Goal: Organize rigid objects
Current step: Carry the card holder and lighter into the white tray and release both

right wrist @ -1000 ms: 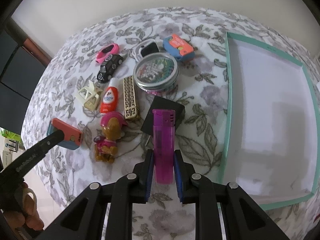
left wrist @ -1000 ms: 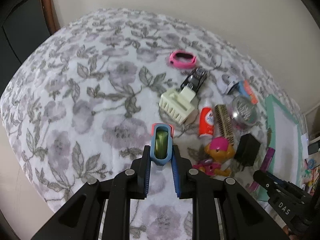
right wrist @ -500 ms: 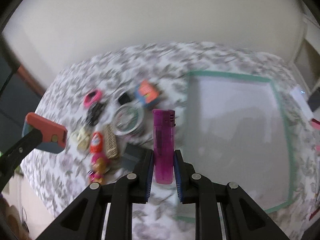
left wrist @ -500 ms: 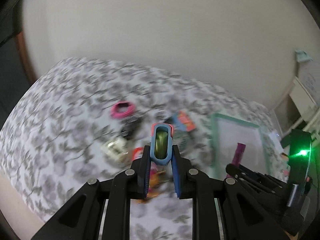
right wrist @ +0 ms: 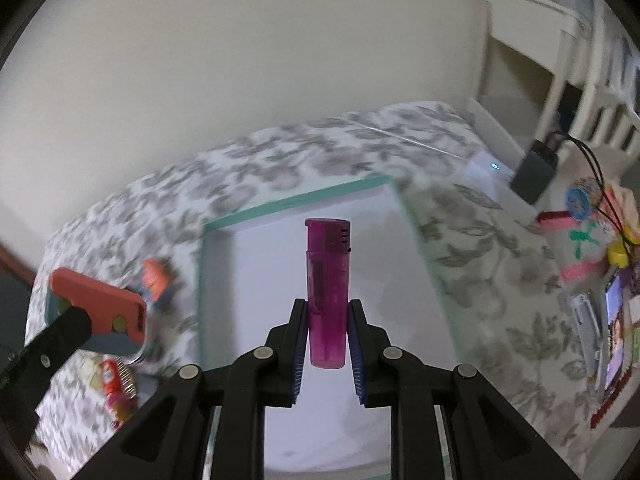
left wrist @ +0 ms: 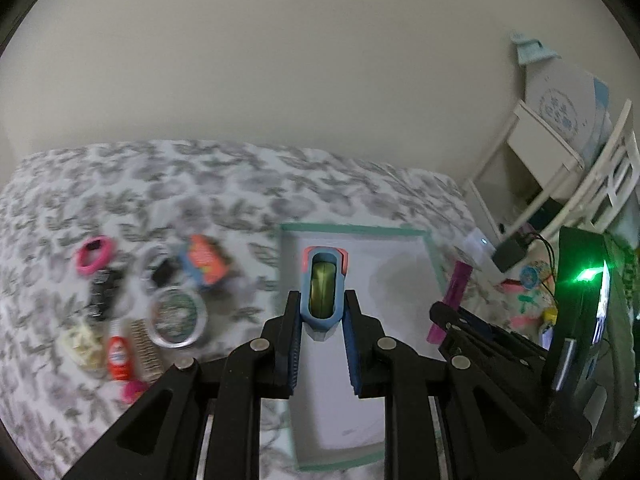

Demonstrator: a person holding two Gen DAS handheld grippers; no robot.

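My left gripper [left wrist: 323, 312] is shut on a small blue and coral case [left wrist: 323, 284] with a yellow-green inset. It holds it in the air above the white tray with a teal rim [left wrist: 352, 229]. My right gripper [right wrist: 327, 320] is shut on a magenta lighter [right wrist: 327, 280], held upright over the same tray [right wrist: 296, 199]. The lighter also shows in the left wrist view [left wrist: 452, 296]. The case also shows at the left of the right wrist view [right wrist: 98, 308].
On the floral bedspread left of the tray lie a pink ring [left wrist: 94, 258], a round tin [left wrist: 177, 316], a red tube [left wrist: 117, 356], a cream plastic piece [left wrist: 82, 346], a coral and blue box [left wrist: 204, 265]. White furniture [left wrist: 560, 168] stands at the right.
Both grippers have lifted their objects off the bedspread and swung right, from the pile of items to above the white tray. Both stay shut on what they hold.
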